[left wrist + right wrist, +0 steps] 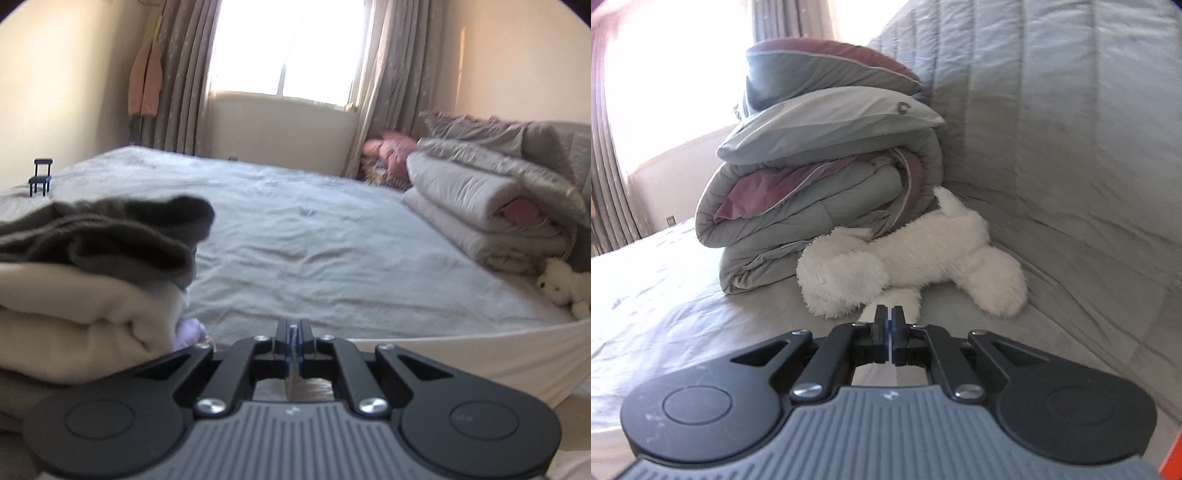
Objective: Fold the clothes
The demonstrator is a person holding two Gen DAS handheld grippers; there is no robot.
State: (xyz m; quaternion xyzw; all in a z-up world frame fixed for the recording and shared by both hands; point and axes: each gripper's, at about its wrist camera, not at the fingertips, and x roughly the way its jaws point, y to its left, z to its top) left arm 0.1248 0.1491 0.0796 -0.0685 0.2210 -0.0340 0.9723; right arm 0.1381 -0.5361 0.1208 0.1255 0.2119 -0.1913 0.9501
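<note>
A white garment [480,354] stretches taut from my left gripper [293,325] toward the right edge of the left wrist view, above the near edge of the bed. The left jaws are shut, with a thin white edge of that cloth pinched between the blue pads. My right gripper [889,312] is shut too, and a sliver of white cloth [895,373] shows just under its jaws. At the left stands a stack of folded clothes: a dark grey knit [110,229] on top, a cream garment [85,314] under it and a lilac piece [192,330] at its foot.
The grey bed sheet [314,229] spreads ahead. Folded duvets [820,192] and a white plush toy [916,254] lie against the padded headboard [1052,129]. A small black chair-shaped object [40,177] stands far left. Window and curtains [184,74] are behind.
</note>
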